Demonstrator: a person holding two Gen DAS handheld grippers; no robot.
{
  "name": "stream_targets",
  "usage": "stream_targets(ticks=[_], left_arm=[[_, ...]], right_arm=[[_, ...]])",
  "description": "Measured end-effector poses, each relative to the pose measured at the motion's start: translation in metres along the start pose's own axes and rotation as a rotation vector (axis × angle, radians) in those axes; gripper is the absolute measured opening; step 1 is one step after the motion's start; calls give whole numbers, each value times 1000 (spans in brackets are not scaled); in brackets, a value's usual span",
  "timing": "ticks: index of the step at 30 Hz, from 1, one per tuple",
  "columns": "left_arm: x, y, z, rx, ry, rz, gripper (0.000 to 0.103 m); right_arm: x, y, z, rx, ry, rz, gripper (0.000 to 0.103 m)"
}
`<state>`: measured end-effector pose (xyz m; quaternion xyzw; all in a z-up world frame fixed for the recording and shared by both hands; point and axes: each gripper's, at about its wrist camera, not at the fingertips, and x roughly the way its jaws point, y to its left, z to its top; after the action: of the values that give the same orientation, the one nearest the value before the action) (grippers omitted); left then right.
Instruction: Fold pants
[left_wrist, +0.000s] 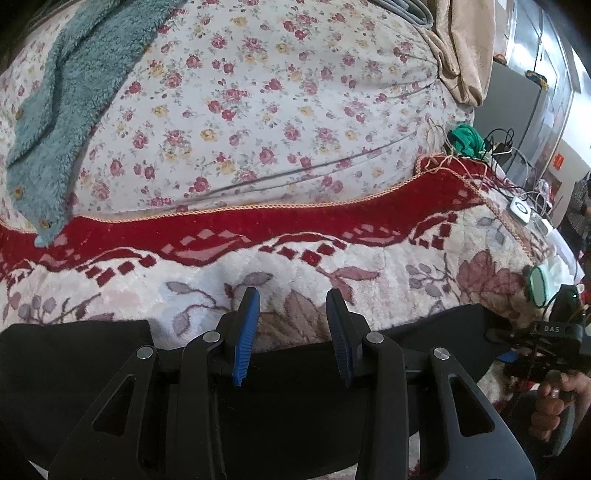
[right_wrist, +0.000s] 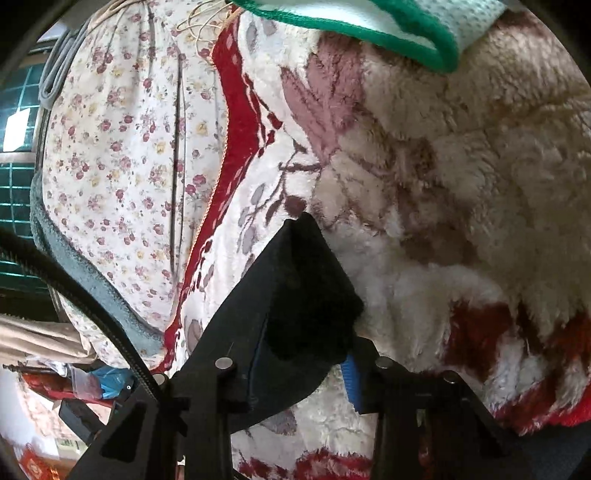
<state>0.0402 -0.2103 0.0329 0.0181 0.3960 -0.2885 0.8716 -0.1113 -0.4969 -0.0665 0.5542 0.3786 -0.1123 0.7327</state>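
Note:
Black pants lie stretched across the near edge of a fluffy cream and red blanket. My left gripper hovers over their upper edge, open, its blue pads apart with blanket showing between them. In the right wrist view a folded corner of the pants stands up between the fingers of my right gripper, which is shut on it. One blue pad shows at the cloth's right side; the other finger is mostly covered. A hand holds that gripper at the pants' right end.
A teal fleece garment lies on the floral sheet at far left. Beige cloth is piled at the back right. Green fabric and tangled cables sit past the blanket's corner. A green-rimmed item rests nearby.

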Motion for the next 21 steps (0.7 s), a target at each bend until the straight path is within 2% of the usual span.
stream_targets(ticks=[4, 7, 8, 10, 12, 14, 17, 21], left_arm=[[2, -5, -1, 4, 19, -54, 35], [8, -15, 0, 4, 56, -155, 35], [12, -20, 2, 12, 80, -185, 35], [21, -36, 8, 65, 114, -200, 35], [32, -55, 15, 126, 136, -205, 35], [51, -75, 25, 159, 198, -241, 35], [81, -105, 38, 180, 313, -325, 35], [120, -143, 48, 150, 468, -443, 35]], right_arm=[[-1, -9, 0, 47, -7, 47, 35], [-3, -11, -1, 57, -12, 57, 35], [-4, -10, -3, 55, -13, 51, 35], [-5, -7, -5, 49, -15, 9, 35], [-5, -2, -7, 23, -10, -27, 25], [-6, 2, -8, 2, -9, -50, 17], [-8, 5, -8, -18, 6, -63, 16], [-6, -4, -1, 6, 71, -27, 16]])
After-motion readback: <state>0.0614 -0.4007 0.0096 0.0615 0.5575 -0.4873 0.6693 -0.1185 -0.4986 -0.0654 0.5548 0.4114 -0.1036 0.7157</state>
